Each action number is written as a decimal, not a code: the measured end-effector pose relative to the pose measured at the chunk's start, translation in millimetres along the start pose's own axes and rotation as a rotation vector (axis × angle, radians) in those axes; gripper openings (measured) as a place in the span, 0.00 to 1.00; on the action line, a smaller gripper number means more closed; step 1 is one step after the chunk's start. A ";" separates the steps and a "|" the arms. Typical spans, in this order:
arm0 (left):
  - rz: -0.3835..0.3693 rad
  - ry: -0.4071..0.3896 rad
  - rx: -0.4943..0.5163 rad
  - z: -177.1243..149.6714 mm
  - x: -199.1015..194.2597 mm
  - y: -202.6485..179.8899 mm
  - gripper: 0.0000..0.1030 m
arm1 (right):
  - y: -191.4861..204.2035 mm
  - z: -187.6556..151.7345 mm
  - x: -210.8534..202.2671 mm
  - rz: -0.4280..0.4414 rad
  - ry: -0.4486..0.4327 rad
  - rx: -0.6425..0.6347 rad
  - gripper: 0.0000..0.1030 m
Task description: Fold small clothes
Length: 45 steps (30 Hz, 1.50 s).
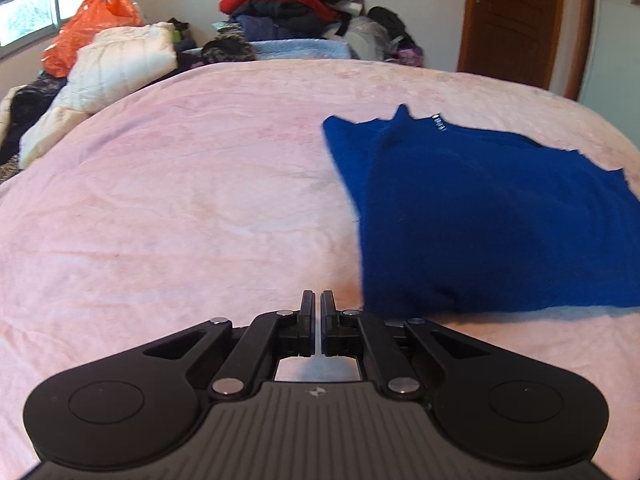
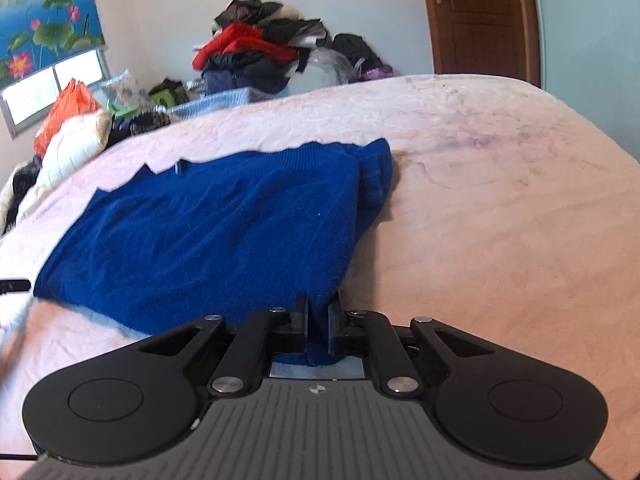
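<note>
A blue knit sweater (image 1: 492, 216) lies folded on the pink bedspread (image 1: 180, 200), to the right in the left wrist view. My left gripper (image 1: 318, 300) is shut with nothing between its fingers, just left of the sweater's near corner and apart from it. In the right wrist view the same blue sweater (image 2: 208, 232) spreads to the left and centre. My right gripper (image 2: 318, 304) is shut on the sweater's near right corner, with blue fabric pinched between the pads. A black tip of the left gripper (image 2: 14, 285) shows at the far left edge.
Beyond the bed's far edge stands a heap of dark and red clothes (image 1: 288, 4). A white quilted bundle (image 1: 120, 60) and an orange plastic bag (image 1: 92, 24) lie at the back left. A brown wooden door (image 1: 516, 20) is at the back right.
</note>
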State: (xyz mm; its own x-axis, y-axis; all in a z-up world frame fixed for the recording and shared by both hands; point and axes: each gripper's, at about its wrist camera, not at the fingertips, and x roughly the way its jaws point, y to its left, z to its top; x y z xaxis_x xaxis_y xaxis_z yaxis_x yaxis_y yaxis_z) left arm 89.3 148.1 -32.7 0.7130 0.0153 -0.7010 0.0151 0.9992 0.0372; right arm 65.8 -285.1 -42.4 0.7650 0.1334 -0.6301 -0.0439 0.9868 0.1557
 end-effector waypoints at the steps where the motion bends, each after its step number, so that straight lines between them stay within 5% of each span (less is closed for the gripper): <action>1: 0.020 -0.005 0.012 -1.6 -1.5 -1.5 0.02 | 1.6 -0.3 0.2 -0.036 -0.004 -0.003 0.16; 4: 0.075 -0.042 0.055 -4.5 -10.1 -11.4 0.03 | 11.8 0.2 -13.3 -0.159 -0.089 -0.019 0.39; 5: 0.080 -0.050 0.061 -4.3 -12.4 -14.5 0.03 | 16.5 1.8 -18.9 -0.181 -0.119 -0.030 0.40; 9: 0.066 -0.068 0.073 -0.2 -17.1 -27.1 0.03 | 38.2 7.4 -26.5 -0.078 -0.145 -0.092 0.48; 13: 0.040 -0.061 0.072 1.9 -16.1 -37.4 0.03 | 49.8 6.2 -7.4 0.018 -0.068 -0.076 0.49; 17: 0.044 -0.052 0.082 0.0 -15.3 -41.1 0.03 | 53.6 -3.1 10.7 0.022 0.015 -0.074 0.53; 32: 0.036 -0.036 0.056 13.8 -5.4 -32.1 0.09 | 97.7 2.9 0.4 0.106 -0.028 -0.188 0.65; 35: 0.013 -0.057 0.052 29.2 -1.5 -32.4 0.20 | 113.4 4.8 6.0 0.135 -0.018 -0.224 0.67; 37: -0.004 -0.089 0.063 39.2 1.5 -36.1 0.46 | 123.2 5.8 9.1 0.155 -0.009 -0.236 0.68; 38: -0.001 -0.109 0.071 43.2 3.3 -38.1 0.72 | 128.2 6.4 10.2 0.165 -0.006 -0.244 0.68; 39: 0.012 -0.136 0.090 47.8 6.1 -41.8 0.84 | 133.8 6.9 10.7 0.172 -0.005 -0.256 0.68; 42: 0.070 -0.187 0.152 59.0 17.9 -46.5 0.84 | 155.0 6.7 10.6 0.184 -0.020 -0.340 0.70; 45: 0.020 -0.144 0.116 73.0 34.9 -34.6 0.84 | 181.1 2.6 10.4 0.189 -0.040 -0.461 0.78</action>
State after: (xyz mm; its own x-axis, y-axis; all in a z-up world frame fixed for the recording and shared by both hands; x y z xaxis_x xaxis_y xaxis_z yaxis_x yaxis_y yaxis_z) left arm 164.9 111.4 -6.4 0.8066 0.0213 -0.5907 0.0745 0.9877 0.1374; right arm 67.5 -105.2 -18.7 0.7401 0.3189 -0.5921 -0.4566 0.8847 -0.0943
